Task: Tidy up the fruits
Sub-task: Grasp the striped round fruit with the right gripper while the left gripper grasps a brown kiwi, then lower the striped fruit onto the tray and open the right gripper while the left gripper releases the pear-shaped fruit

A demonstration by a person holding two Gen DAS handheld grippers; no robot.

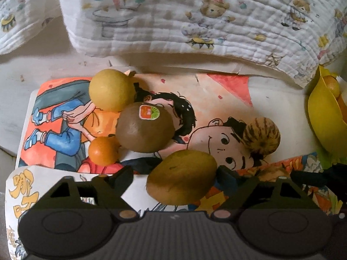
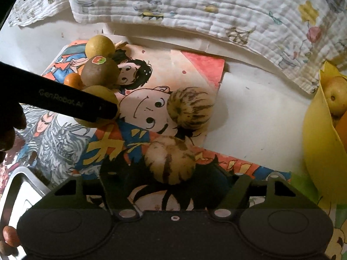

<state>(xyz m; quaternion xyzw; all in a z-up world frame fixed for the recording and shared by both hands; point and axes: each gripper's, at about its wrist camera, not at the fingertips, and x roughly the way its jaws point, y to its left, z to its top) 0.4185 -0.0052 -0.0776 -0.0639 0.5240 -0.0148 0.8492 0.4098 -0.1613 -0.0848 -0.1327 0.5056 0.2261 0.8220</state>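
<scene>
- Lying between the spread fingers of the left gripper (image 1: 173,173), a green-brown kiwi (image 1: 181,176) is framed but not visibly pinched; the jaws stand wide, and contact cannot be confirmed.
- A firm, light, egg-shaped body with a fuzzy, fairly grippy skin is judged; it is best taken across its short middle, with gentle pressure, since ripe flesh bruises.
- A striped melon-like fruit (image 2: 170,160) sits between the fingers of the right gripper (image 2: 171,177), whose jaws are also wide and apart from it; a smooth, rounder, heavier body is expected, likely to roll, so a hold at the widest girth is advised.
- A second striped fruit (image 2: 189,108) lies just beyond.
- A stickered kiwi (image 1: 144,127), a yellow fruit (image 1: 111,90) and a small orange (image 1: 103,151) are clustered, touching.
- All rest on cartoon posters (image 1: 216,99); a yellow bowl (image 2: 318,147) with fruit stands at the right.
</scene>
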